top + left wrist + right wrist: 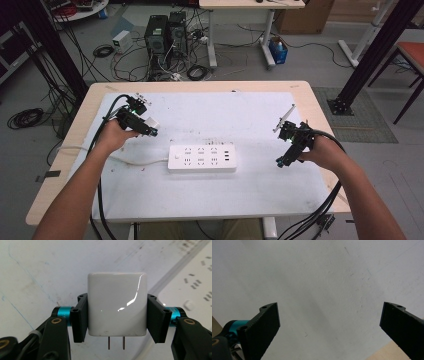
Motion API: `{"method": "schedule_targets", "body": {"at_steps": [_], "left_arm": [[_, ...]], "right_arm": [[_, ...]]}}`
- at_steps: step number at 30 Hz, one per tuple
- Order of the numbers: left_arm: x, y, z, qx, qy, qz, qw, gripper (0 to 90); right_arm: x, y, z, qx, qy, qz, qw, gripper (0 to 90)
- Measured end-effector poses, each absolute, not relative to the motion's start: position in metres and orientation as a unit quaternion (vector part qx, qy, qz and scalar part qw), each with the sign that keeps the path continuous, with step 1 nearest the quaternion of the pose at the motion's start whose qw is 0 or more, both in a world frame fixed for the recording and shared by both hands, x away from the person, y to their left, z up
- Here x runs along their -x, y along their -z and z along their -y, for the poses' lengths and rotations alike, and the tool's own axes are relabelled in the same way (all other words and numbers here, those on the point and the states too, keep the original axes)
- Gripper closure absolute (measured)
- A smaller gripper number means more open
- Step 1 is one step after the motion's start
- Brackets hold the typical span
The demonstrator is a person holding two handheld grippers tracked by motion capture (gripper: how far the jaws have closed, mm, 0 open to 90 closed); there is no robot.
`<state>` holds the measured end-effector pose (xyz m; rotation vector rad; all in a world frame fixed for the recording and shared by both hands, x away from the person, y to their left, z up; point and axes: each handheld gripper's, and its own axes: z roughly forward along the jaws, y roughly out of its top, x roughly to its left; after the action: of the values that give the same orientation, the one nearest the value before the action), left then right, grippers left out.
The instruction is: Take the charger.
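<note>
A white power strip [202, 158] lies flat in the middle of the table, its cord running off to the left. My left gripper [150, 128] is shut on a white square charger [117, 307], held above the mat to the strip's upper left. Two metal prongs [116, 342] stick out of the charger toward the camera. A corner of the strip [197, 287] lies beyond the charger at the right of the left gripper view. My right gripper [283, 161] hovers over the mat right of the strip, its pads [265, 326] wide open with nothing between them.
A white mat [210, 195] covers most of the wooden table [320, 107]. Computer towers [165, 35], loose cables and a desk stand on the floor behind the table. Black frame posts [372, 52] rise at the right and left.
</note>
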<state>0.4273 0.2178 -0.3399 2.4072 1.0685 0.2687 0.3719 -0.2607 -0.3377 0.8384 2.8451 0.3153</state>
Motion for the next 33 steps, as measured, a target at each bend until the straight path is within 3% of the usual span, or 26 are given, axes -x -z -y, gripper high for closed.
{"method": "schedule_targets", "body": {"at_steps": [11, 25, 33], "left_arm": [[-0.39, 0.285, -0.211, -0.907, -0.114, -0.289, 0.285, 42.5], [-0.357, 0.276, -0.194, -0.929, -0.098, -0.185, 0.306, 42.5], [-0.35, 0.276, -0.184, -0.933, -0.09, -0.163, 0.307, 42.6]], "right_arm": [[-0.366, 0.334, 0.258, -0.278, -0.108, -0.951, 0.087, 2.0], [-0.361, 0.331, 0.249, -0.267, -0.117, -0.952, 0.093, 1.9], [-0.359, 0.33, 0.247, -0.263, -0.119, -0.952, 0.097, 2.0]]}}
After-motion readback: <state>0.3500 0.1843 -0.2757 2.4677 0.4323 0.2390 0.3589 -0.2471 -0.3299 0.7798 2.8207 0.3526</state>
